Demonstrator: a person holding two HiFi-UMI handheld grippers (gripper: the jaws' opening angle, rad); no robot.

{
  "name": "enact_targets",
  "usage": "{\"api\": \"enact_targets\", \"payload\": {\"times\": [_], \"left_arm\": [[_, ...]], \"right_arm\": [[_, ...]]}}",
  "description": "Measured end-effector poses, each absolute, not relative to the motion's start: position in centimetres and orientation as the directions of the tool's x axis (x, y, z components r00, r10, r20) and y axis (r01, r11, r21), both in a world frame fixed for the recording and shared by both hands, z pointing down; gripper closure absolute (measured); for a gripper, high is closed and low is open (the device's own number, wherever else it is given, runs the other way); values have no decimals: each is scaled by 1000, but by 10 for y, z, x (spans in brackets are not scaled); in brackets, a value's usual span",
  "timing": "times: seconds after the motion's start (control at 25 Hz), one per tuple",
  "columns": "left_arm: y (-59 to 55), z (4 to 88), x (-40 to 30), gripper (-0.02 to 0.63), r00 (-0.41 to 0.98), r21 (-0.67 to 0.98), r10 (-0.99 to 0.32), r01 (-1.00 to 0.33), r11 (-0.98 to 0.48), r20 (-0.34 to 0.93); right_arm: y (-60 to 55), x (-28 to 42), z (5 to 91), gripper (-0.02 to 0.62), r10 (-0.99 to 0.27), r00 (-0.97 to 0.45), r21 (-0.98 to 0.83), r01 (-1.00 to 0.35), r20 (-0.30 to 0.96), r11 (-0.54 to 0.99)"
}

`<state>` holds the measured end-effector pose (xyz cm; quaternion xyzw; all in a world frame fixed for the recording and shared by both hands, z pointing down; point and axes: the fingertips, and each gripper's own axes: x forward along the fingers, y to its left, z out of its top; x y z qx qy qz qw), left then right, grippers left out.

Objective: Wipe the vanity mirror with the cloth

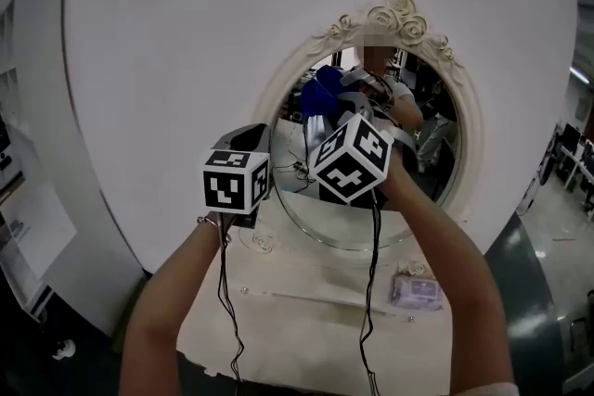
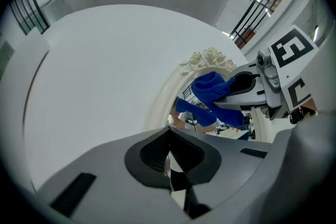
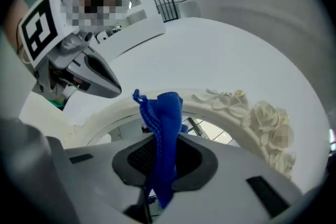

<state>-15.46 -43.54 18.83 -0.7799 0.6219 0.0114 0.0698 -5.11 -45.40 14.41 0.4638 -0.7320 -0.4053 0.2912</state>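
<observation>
Okay, right gripper point(image 3: 163, 162) is clenched on a bright blue fabric cloth point(image 3: 164, 128). The fold is pinched between its pads, and the loose end sticks up past the tips toward the oval vanity mirror with the white rose-carved frame point(image 1: 295, 158). The cloth sits high on the mirror, just under the carved roses point(image 3: 265, 118). I can't tell whether it actually touches the glass. Left gripper point(image 2: 170, 157) has its jaws closed together on nothing and hangs just beside the right one at the mirror's left edge. Risks, as I judge them: only a narrow bunch of cloth is gripped, so dragging hard on the glass could pull it out. With so little cloth ahead of the tips, the hard jaw ends may scrape the glass. A stroke going too high could snag the cloth on the roses. The grippers are close enough to knock together, and the dangling black cables point(image 1: 371, 292) could sweep the small wipes packet point(image 1: 415, 289) on the white vanity top point(image 1: 306, 329).
</observation>
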Motion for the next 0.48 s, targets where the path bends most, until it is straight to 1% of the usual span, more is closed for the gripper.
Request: {"api": "enact_targets", "payload": {"times": [0.12, 0.2, 0.36, 0.48], "left_arm": [[-442, 161, -157, 601, 237, -98, -965, -969, -226, -116], [-445, 149, -158, 603, 244, -105, -962, -967, -232, -124], [-451, 148, -163, 601, 220, -127, -969, -970, -206, -114], [-458, 154, -167, 601, 212, -97, -971, -975, -201, -108]], "right_arm": [[-470, -53, 127, 529, -947, -320, 908, -387, 29, 159], [-479, -53, 118, 529, -961, -276, 919, -374, 16, 123], [-493, -60, 118, 529, -973, -231, 926, -362, 18, 103], [-499, -65, 123, 529, -973, -229, 925, -365, 22, 106]]}}
